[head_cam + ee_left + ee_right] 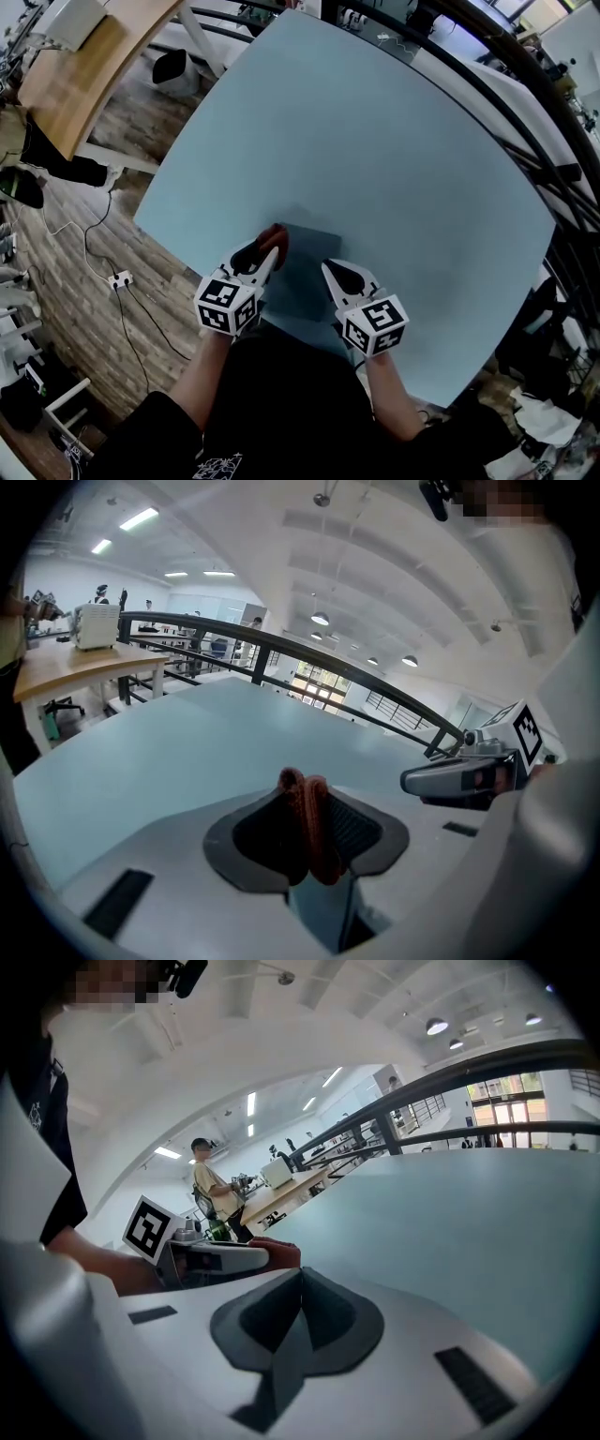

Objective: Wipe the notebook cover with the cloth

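A notebook (305,281) with a blue-grey cover lies flat near the front edge of the pale blue table (375,159), almost the same colour as it. My left gripper (272,251) is at the notebook's left far corner, shut on a reddish-brown cloth (275,234). In the left gripper view the cloth (309,822) stands folded and pinched between the dark pads of that gripper (307,799). My right gripper (330,269) sits over the notebook's right side, shut with nothing in it. The right gripper view shows its jaws (300,1274) pressed together, with the cloth (279,1251) off to the left.
A wooden desk (94,66) stands past the table's far left, over a brick-pattern floor with cables and a power strip (120,279). A black railing (534,141) curves along the table's right side. A person (214,1190) stands far off beside another desk.
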`<move>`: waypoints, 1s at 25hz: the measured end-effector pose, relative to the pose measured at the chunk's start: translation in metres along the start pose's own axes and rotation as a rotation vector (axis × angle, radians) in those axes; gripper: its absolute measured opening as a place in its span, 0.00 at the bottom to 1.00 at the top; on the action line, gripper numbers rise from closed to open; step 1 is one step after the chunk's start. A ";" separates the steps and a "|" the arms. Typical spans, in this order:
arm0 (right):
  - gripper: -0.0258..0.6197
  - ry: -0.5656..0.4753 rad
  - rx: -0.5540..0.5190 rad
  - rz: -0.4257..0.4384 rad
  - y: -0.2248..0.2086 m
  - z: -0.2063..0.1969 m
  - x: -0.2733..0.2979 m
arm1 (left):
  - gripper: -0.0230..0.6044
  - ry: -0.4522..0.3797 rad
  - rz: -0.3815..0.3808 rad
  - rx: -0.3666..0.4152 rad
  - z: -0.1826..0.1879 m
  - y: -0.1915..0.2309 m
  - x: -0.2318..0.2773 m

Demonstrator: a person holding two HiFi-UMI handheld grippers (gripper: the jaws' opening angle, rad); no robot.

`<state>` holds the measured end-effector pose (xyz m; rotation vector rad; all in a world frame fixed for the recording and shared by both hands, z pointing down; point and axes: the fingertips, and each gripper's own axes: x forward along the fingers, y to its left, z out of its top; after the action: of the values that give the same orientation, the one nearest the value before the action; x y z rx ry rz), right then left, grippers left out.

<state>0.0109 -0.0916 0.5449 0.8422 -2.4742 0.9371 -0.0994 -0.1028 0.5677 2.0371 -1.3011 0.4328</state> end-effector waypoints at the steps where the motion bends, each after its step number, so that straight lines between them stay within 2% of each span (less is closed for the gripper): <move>1: 0.05 0.003 0.002 0.001 -0.001 0.000 0.002 | 0.24 0.003 0.004 -0.003 0.001 0.002 0.002; 6: 0.05 0.006 0.019 0.005 -0.006 0.001 0.010 | 0.24 0.001 0.006 -0.021 0.005 0.010 0.008; 9: 0.05 -0.018 0.062 0.013 -0.011 0.005 0.011 | 0.24 -0.006 -0.109 -0.111 0.009 -0.004 0.014; 11: 0.05 -0.025 0.071 0.000 -0.016 0.005 0.011 | 0.24 0.002 -0.181 -0.137 0.009 -0.016 0.019; 13: 0.05 -0.026 0.073 -0.017 -0.021 0.004 0.010 | 0.24 0.012 -0.211 -0.148 0.008 -0.022 0.025; 17: 0.05 -0.035 0.088 -0.058 -0.036 0.000 0.001 | 0.24 0.020 -0.278 -0.218 0.006 -0.039 0.041; 25: 0.05 -0.062 0.120 -0.141 -0.062 -0.004 -0.017 | 0.24 0.079 -0.400 -0.247 -0.006 -0.073 0.066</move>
<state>0.0647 -0.1191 0.5688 1.0853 -2.3929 1.0313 -0.0046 -0.1226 0.5849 1.9818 -0.8240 0.1572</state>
